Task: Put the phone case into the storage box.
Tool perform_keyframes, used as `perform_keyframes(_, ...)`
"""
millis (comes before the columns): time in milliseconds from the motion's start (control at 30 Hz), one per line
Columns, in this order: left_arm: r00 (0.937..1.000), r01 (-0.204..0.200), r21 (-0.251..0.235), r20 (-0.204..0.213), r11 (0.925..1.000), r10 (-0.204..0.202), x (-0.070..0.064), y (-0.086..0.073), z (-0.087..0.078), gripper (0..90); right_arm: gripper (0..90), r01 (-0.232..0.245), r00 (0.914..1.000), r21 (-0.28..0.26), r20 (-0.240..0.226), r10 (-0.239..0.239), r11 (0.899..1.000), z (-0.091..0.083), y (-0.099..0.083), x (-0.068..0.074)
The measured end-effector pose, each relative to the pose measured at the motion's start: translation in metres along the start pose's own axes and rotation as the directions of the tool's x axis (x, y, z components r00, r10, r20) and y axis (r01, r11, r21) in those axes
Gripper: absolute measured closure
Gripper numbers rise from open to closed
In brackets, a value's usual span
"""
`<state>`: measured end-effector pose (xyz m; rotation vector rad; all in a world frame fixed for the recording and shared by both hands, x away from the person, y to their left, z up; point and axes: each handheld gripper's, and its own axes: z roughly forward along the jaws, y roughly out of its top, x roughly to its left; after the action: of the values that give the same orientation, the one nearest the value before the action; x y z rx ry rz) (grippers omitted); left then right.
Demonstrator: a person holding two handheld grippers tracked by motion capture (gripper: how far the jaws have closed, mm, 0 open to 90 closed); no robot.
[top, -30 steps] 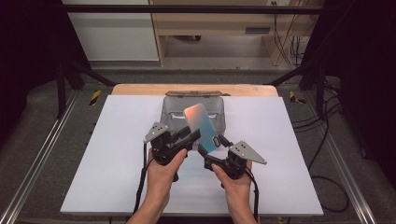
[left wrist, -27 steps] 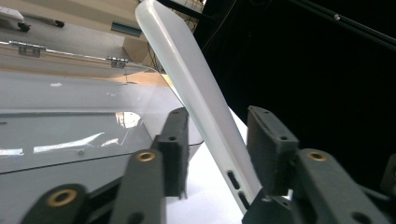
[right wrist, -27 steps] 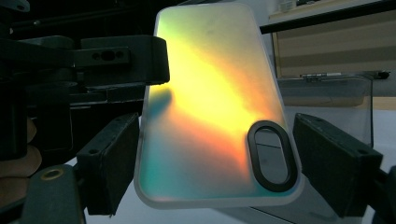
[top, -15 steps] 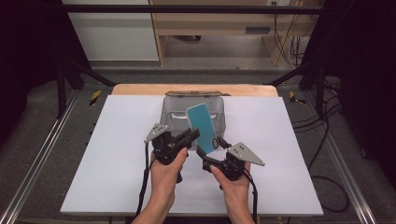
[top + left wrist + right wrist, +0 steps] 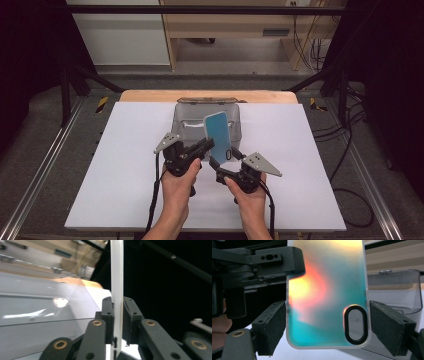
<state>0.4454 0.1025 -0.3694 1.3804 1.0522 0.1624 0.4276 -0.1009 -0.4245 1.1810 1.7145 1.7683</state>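
Phone case (image 5: 218,135) upright btwn claws, in front of clear box (image 5: 186,120), on table (image 5: 125,150).

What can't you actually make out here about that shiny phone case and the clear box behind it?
- Phone case: top cut off by the right gripper view's upper edge.
- Clear box: its inside is partly hidden by the case in the high view.
- Left hand-held gripper: the left gripper view shows the case edge-on, faces unseen.
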Motion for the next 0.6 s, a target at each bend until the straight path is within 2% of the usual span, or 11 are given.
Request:
perform_keyframes(33, 1.0, -0.009, -0.002, -0.003, 1.0, 0.009, -0.001, 0.001, 0.0, 81.1, 16.8, -0.001, 0.9999, 0.001, -0.012, 0.001, 1.0, 0.002, 0.0, 0.0)
perform_keyframes(133, 0.9993, -0.038, -0.002, -0.004, 0.9993, 0.038, -0.001, 0.001, 0.001, 81.2, 16.4, 0.017, 0.9998, -0.019, -0.011, -0.017, 1.0, 0.003, -0.001, 0.0)
perform_keyframes(233, 0.9994, -0.034, -0.007, -0.009, 0.9994, 0.034, 0.002, 0.002, 0.001, 81.2, 11.4, 0.035, 0.9994, -0.02, -0.007, -0.035, 0.999, 0.004, -0.002, -0.001)
perform_keyframes(367, 0.9986, -0.049, -0.004, -0.023, 0.9988, 0.049, 0.005, 0.007, 0.002, 81.3, 7.4, 0.042, 0.999, 0.013, -0.018, -0.042, 0.999, 0.007, -0.005, -0.004)
perform_keyframes(433, 0.9981, -0.053, 0.003, -0.03, 0.9986, 0.053, 0.007, 0.01, 0.002, 81.2, 6.5, 0.073, 0.9972, 0.049, -0.016, -0.072, 0.996, 0.009, -0.006, -0.004)
perform_keyframes(600, 0.9978, -0.056, 0.025, -0.035, 0.9981, 0.057, 0.013, 0.016, 0.005, 81.2, 5.9, 0.148, 0.989, 0.096, -0.006, -0.148, 0.984, 0.008, -0.01, -0.004)
